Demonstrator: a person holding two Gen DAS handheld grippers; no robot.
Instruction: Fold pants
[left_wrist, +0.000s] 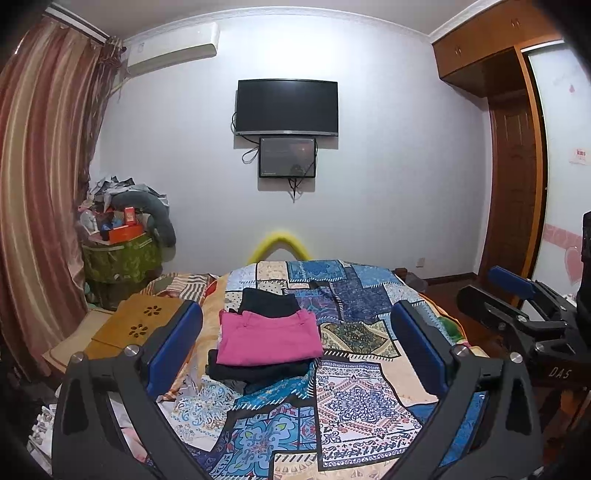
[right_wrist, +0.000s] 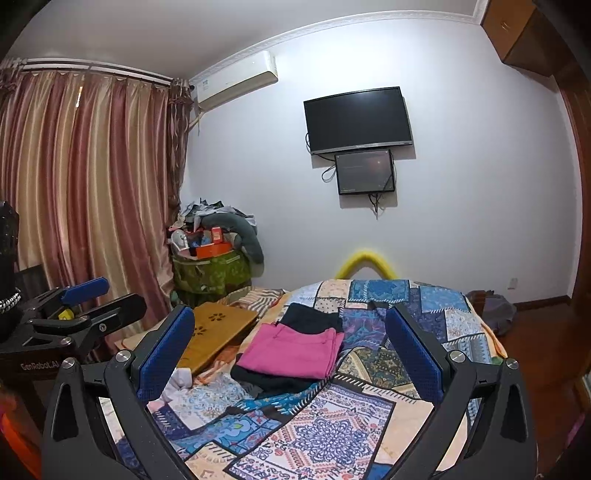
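- Your left gripper (left_wrist: 295, 343) is held above the near part of the bed, its blue-padded fingers (left_wrist: 173, 343) spread wide with nothing between them.
- Your right gripper (right_wrist: 291, 349) is the same — jaws wide apart, empty, raised over the patchwork bedspread (right_wrist: 332, 435).
- Each gripper shows at the edge of the other's view: the right one at the far right of the left wrist view (left_wrist: 517, 295), the left one at the far left of the right wrist view (right_wrist: 79, 295). They sit side by side, apart.
- The pink pants (left_wrist: 267, 338) lie folded into a flat rectangle on the bedspread, near its middle, framed between the fingers in both views but well beyond the fingertips.
- The pink pants rest on top of a folded dark garment (left_wrist: 258, 371) whose edge sticks out on the near side.
- A second black folded piece (left_wrist: 269, 302) lies just behind the pink pants, toward the foot of the bed, touching or slightly tucked under their far edge — you cannot tell which.
- To the left of the pink pants, a wooden lap tray (right_wrist: 218, 332) with flower-shaped cutouts sits at the bed's left edge.
- Beyond the pink pants, on the far wall, hangs a dark TV (left_wrist: 287, 107) with a smaller screen (left_wrist: 287, 157) just beneath it.
- Far left of the pink pants, by the striped curtains (right_wrist: 85, 177), stands a heaped green hamper (right_wrist: 210, 273).
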